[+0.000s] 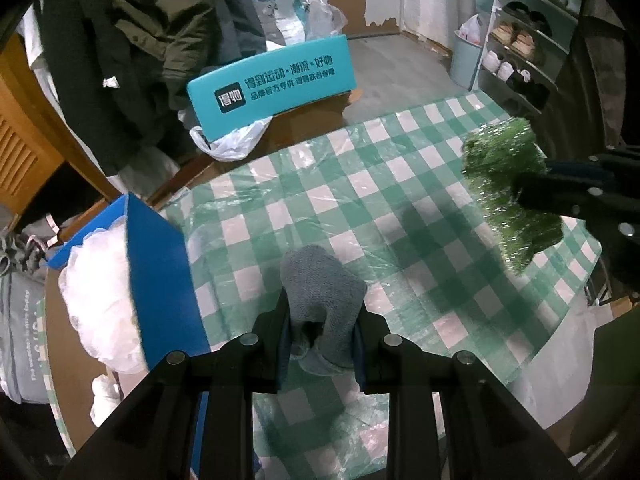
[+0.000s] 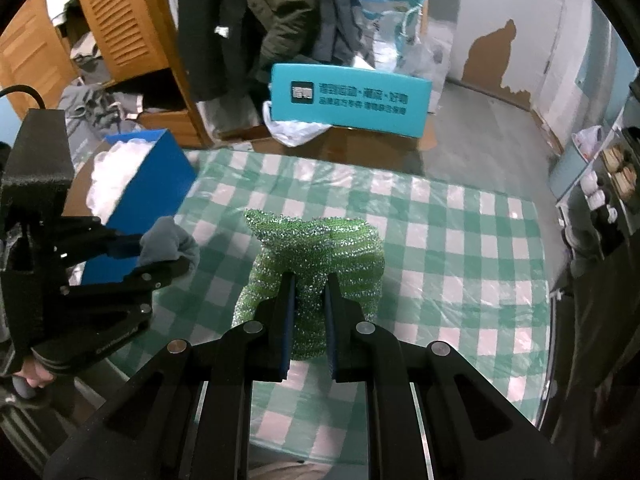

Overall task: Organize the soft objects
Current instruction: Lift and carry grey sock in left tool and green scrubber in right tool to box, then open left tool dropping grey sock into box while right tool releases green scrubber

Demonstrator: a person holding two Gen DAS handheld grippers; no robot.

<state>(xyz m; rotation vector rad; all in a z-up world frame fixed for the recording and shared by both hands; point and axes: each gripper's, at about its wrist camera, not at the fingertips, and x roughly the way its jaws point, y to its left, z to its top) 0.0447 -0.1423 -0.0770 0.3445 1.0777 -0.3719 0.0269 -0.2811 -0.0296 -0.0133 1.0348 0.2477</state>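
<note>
Between left tongs [image 1: 322, 320], nubby grey cloth [image 1: 320, 280]; right, glittery green mesh [image 2: 320, 256].

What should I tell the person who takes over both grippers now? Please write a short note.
Left gripper: shut on the grey cloth, held above the table.
Right gripper: shut on the green scrubber, also held above the table.
Blue box: at the table's left edge, with white plastic inside.
Done: both soft things are picked up.
Left: put them away, probably in the blue box; no other soft things show on the checked cloth.
</note>
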